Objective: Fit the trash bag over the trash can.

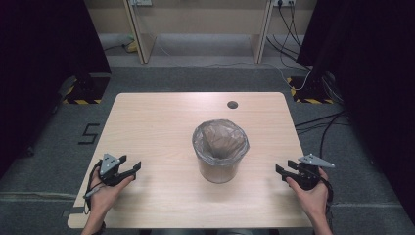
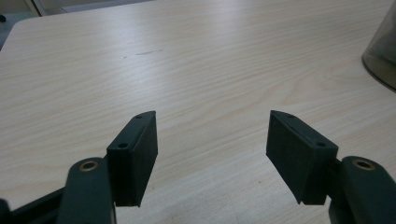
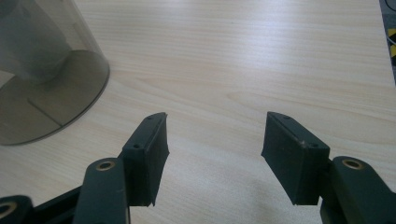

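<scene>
A translucent grey bin [image 1: 220, 152] lined with a clear plastic bag stands upright at the middle of the wooden table [image 1: 156, 122]. My left gripper [image 1: 131, 171] rests near the front left edge, held in a hand, jaws open and empty [image 2: 212, 140]. The bin's base [image 2: 383, 56] edges into the left gripper view at far right. My right gripper [image 1: 285, 173] sits near the front right edge, also open with nothing between its jaws [image 3: 215, 140]. In the right gripper view the bin [image 3: 42, 79] stands to the upper left, well apart from the jaws.
A round cable hole [image 1: 232, 104] sits near the table's far edge. Dark curtains flank both sides. Cables [image 1: 313, 122] trail on the floor at the right, and a wooden desk frame [image 1: 200, 29] stands beyond the table.
</scene>
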Available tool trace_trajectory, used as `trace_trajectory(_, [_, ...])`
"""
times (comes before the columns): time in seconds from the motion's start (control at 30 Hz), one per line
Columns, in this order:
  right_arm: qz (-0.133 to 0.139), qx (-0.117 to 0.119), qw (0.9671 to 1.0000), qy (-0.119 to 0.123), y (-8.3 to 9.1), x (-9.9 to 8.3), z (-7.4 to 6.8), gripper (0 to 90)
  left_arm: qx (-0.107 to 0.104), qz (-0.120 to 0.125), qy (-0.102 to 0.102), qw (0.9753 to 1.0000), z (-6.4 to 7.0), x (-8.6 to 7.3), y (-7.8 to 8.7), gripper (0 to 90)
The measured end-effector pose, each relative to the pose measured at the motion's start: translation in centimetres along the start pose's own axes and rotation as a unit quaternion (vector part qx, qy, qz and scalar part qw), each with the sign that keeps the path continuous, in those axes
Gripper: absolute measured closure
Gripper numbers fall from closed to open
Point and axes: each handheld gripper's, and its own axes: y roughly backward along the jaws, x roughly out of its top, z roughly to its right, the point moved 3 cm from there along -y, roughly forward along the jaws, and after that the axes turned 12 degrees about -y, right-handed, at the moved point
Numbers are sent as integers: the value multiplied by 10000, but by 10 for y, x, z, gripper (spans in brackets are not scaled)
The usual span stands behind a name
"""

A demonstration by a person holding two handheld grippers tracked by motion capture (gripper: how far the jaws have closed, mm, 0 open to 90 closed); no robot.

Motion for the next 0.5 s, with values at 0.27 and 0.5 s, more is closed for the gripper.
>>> trace_trajectory(0.27, [22, -71, 10000, 17, -5, -7, 5, 402, 71, -95, 56, 9999, -4, -13, -4, 334])
trace_trajectory(0.5, [66, -107, 9999, 18, -7, -11, 8, 399, 151, -52, 100, 9998, -5, -18, -6, 334])
